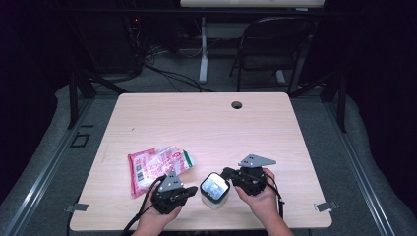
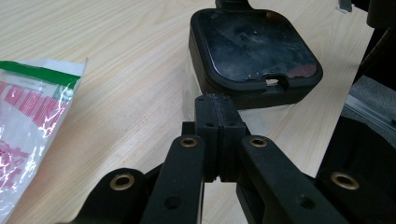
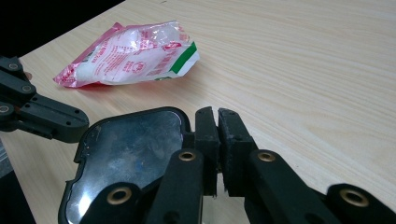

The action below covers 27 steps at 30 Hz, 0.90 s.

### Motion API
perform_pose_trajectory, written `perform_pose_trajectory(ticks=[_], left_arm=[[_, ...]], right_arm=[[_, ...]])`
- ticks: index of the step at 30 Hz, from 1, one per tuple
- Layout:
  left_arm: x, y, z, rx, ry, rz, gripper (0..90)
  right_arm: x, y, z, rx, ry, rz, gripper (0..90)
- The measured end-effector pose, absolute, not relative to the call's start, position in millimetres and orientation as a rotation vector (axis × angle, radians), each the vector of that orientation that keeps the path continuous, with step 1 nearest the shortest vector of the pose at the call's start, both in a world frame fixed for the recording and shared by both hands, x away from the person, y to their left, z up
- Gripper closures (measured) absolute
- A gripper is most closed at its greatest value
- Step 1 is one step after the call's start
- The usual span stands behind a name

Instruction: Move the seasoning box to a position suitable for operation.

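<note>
Black jaws of the left gripper [image 2: 219, 116] are clenched together on nothing, tips just short of the lidded container [image 2: 254, 51]; the right gripper [image 3: 218, 126] is nearly clenched, also empty, beside its lid. The container stands between them near the table's [image 1: 206, 118] front edge: rigid, probably light, glossy lid likely slippery, so take its sides. The plastic packet [image 1: 157, 164] lies left.
</note>
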<state>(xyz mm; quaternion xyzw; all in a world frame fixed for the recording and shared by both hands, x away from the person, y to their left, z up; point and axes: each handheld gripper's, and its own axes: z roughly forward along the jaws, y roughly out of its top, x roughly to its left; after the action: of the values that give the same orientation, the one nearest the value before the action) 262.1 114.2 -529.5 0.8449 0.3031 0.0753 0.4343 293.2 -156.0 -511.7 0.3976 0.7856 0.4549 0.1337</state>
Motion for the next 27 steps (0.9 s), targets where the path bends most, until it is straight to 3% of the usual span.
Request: perform_pose_trajectory(ticks=[27], left_arm=[[258.7, 108.3, -531.3, 2.122, 0.739, 0.167, 90.0]], right_arm=[[292.9, -157.0, -512.8, 1.173, 2.271, 1.342, 87.5]])
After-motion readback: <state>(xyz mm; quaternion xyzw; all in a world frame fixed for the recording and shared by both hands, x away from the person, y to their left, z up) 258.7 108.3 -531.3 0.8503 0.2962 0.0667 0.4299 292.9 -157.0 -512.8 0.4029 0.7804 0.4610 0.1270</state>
